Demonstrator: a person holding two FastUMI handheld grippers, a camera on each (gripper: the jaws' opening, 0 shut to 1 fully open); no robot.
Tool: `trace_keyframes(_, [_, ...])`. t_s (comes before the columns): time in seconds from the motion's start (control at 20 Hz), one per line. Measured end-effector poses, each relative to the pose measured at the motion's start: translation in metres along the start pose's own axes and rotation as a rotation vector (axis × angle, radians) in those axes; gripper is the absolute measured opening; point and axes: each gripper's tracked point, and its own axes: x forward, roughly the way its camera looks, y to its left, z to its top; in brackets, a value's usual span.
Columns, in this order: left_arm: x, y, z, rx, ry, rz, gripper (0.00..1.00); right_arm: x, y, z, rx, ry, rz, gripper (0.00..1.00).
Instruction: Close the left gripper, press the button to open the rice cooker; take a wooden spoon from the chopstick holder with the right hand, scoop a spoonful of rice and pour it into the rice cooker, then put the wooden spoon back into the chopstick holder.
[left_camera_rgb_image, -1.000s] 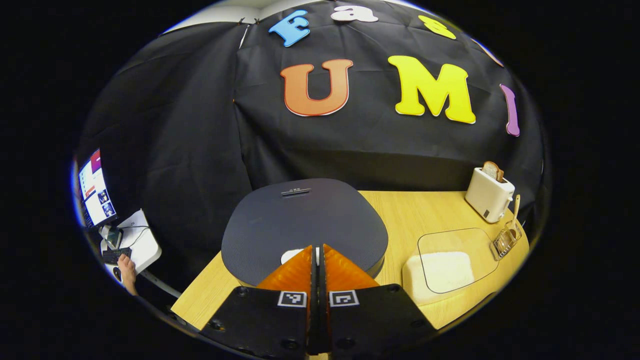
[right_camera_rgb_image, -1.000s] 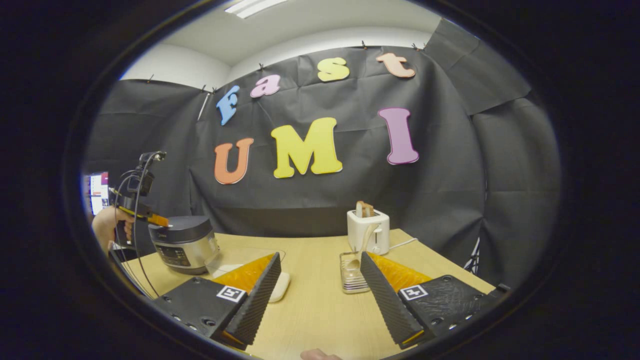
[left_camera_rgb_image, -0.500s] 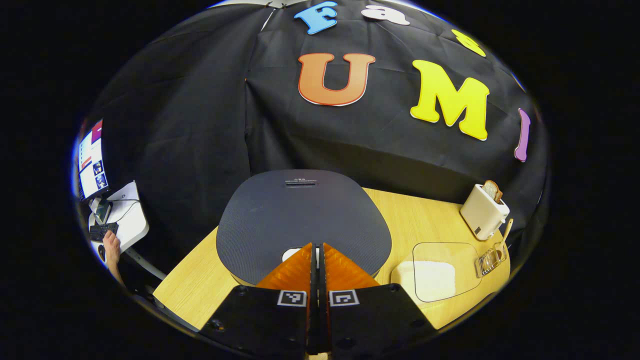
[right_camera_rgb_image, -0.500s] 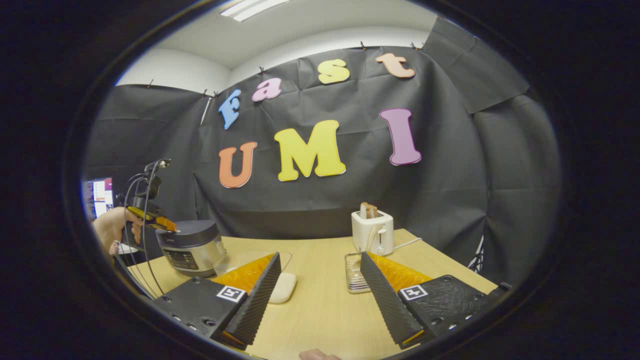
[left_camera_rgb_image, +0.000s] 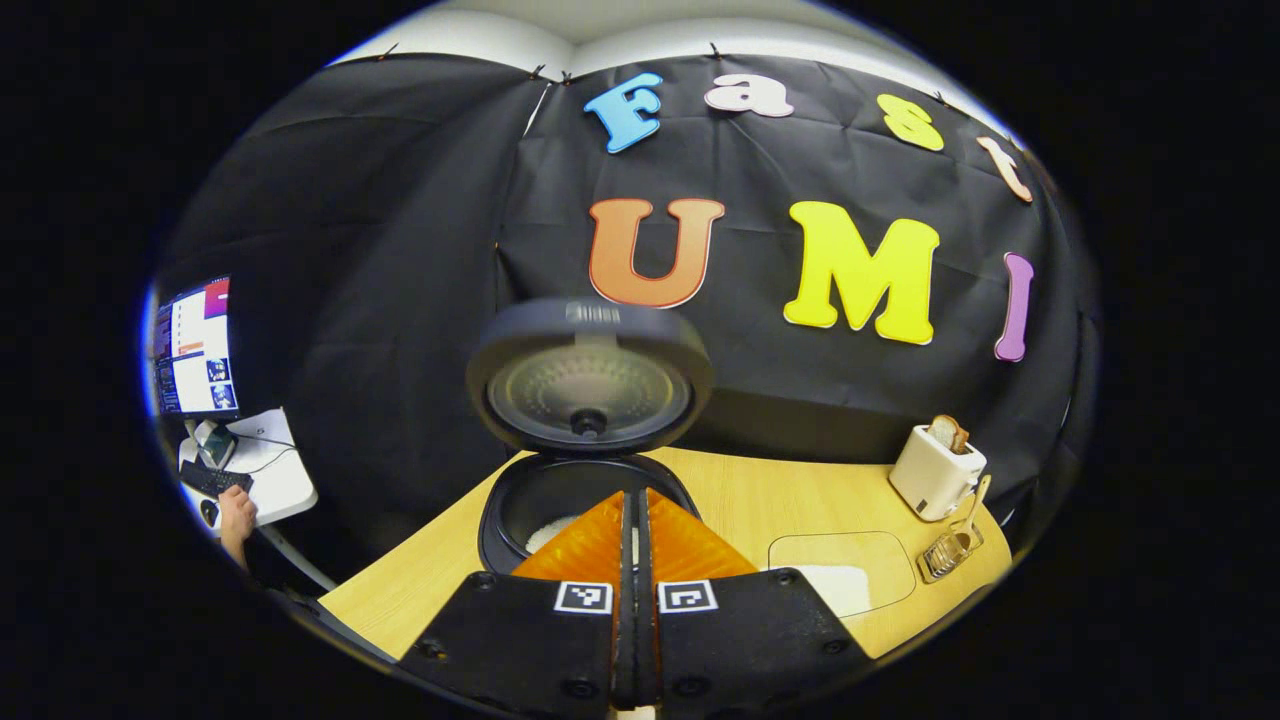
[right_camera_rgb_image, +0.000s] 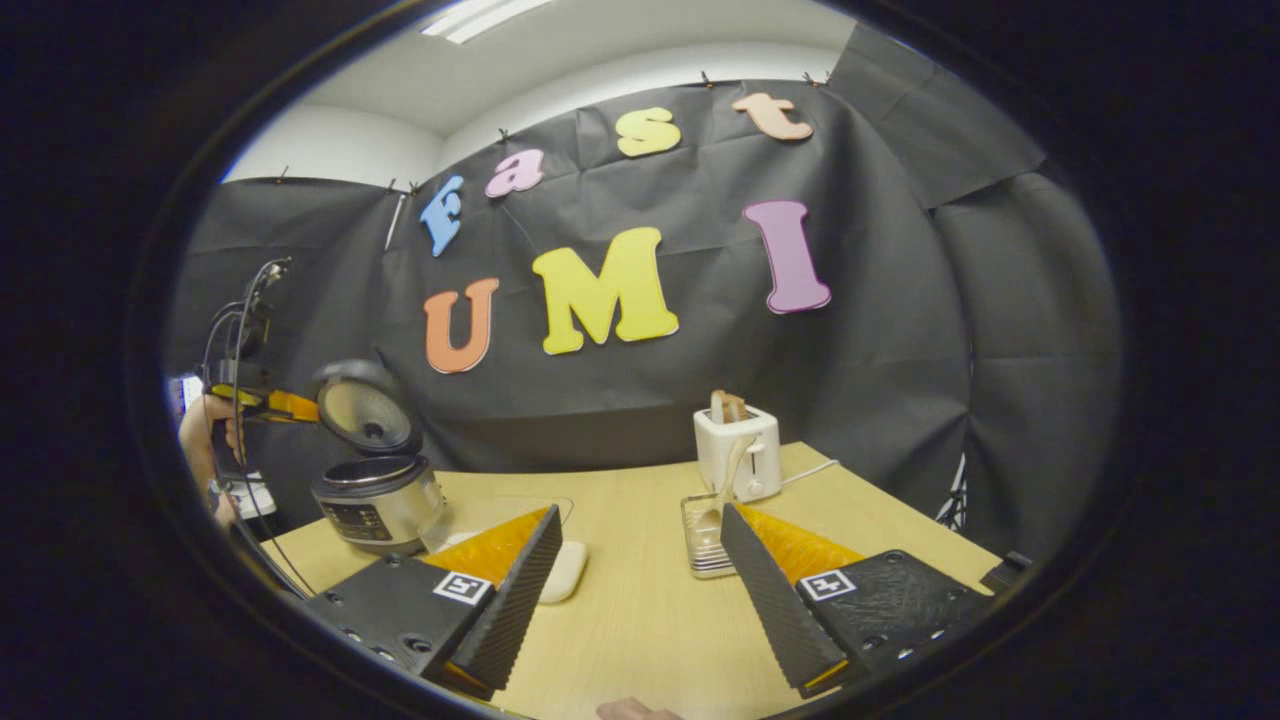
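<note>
Up close, left gripper (left_camera_rgb_image: 634, 520) pinched together on nothing, poised over the open rice cooker (left_camera_rgb_image: 585, 500) with lid (left_camera_rgb_image: 590, 375) raised behind. Right gripper (right_camera_rgb_image: 640, 560) spread wide above the table (right_camera_rgb_image: 640, 620), empty, chopstick holder (right_camera_rgb_image: 705, 535) with wooden spoon (right_camera_rgb_image: 728, 480) between its fingertips farther off. Toaster (right_camera_rgb_image: 738, 452) just behind the holder; rice container (left_camera_rgb_image: 845, 570) between cooker and holder.

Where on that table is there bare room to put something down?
Bare wood lies between the rice tray and chopstick holder, and right of the toaster. The left end is crowded by the open rice cooker.
</note>
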Motion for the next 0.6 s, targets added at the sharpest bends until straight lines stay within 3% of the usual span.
trace_keyframes(0.25, [-0.027, -0.022, -0.012, -0.001, -0.073, -0.071, 0.11, 0.008, -0.013, -0.002, -0.026, -0.004, -0.043, 0.92])
trace_keyframes(0.4, [-0.035, -0.023, -0.027, 0.027, -0.103, -0.066, 0.81, 0.013, -0.022, -0.007, -0.023, 0.006, -0.07, 0.92])
trace_keyframes(0.45, [-0.037, -0.027, -0.034, 0.025, -0.098, -0.074, 0.84, 0.016, -0.026, -0.01, -0.028, 0.015, -0.078, 0.96])
trace_keyframes(0.5, [-0.04, -0.032, -0.041, 0.02, -0.1, -0.094, 0.98, 0.019, -0.029, -0.013, -0.032, 0.031, -0.086, 0.93])
trace_keyframes(0.55, [-0.041, -0.036, -0.047, 0.013, -0.1, -0.108, 0.88, 0.021, -0.03, -0.015, -0.029, 0.041, -0.09, 0.95])
trace_keyframes(0.6, [-0.043, -0.037, -0.053, 0.008, -0.102, -0.119, 0.9, 0.023, -0.031, -0.013, -0.032, 0.041, -0.089, 0.93])
